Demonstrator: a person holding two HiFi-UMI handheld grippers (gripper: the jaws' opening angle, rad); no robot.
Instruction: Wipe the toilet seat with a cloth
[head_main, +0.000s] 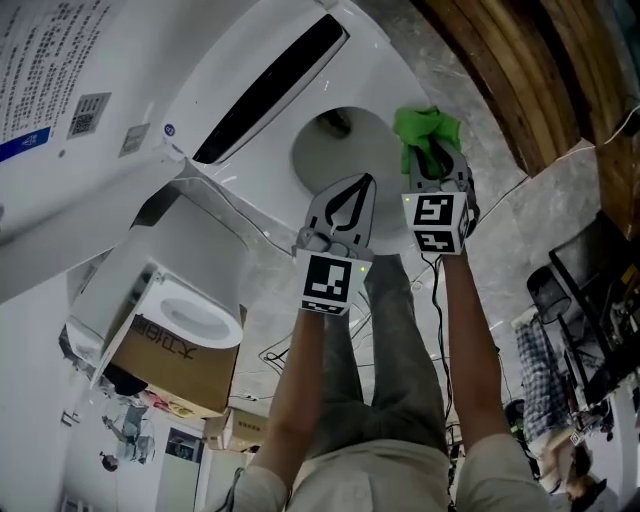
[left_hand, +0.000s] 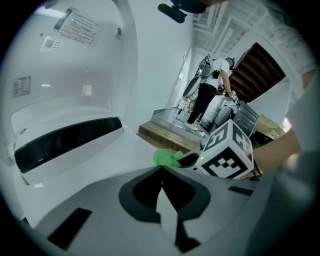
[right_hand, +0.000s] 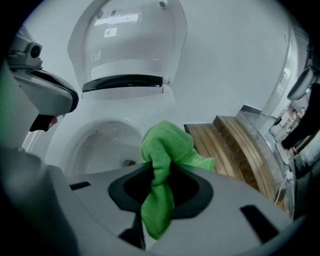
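The white toilet (head_main: 345, 150) stands with its lid (right_hand: 130, 45) raised, and the bowl (right_hand: 102, 145) and its rim are in plain sight. My right gripper (head_main: 432, 152) is shut on a bunched green cloth (head_main: 425, 128), held over the bowl's right rim. In the right gripper view the cloth (right_hand: 162, 165) hangs out between the jaws. My left gripper (head_main: 367, 182) hovers beside it over the bowl's near edge, shut and holding nothing. From the left gripper view, the left gripper (left_hand: 161, 170) points at the toilet's back, with the cloth (left_hand: 165, 158) just right of it.
A raised wooden step (right_hand: 225, 145) runs along the toilet's right side. A cardboard box (head_main: 175, 360) carrying another white fixture (head_main: 190, 312) sits at the left. Cables (head_main: 440, 290) lie on the floor. A person (left_hand: 207, 95) bends over far behind.
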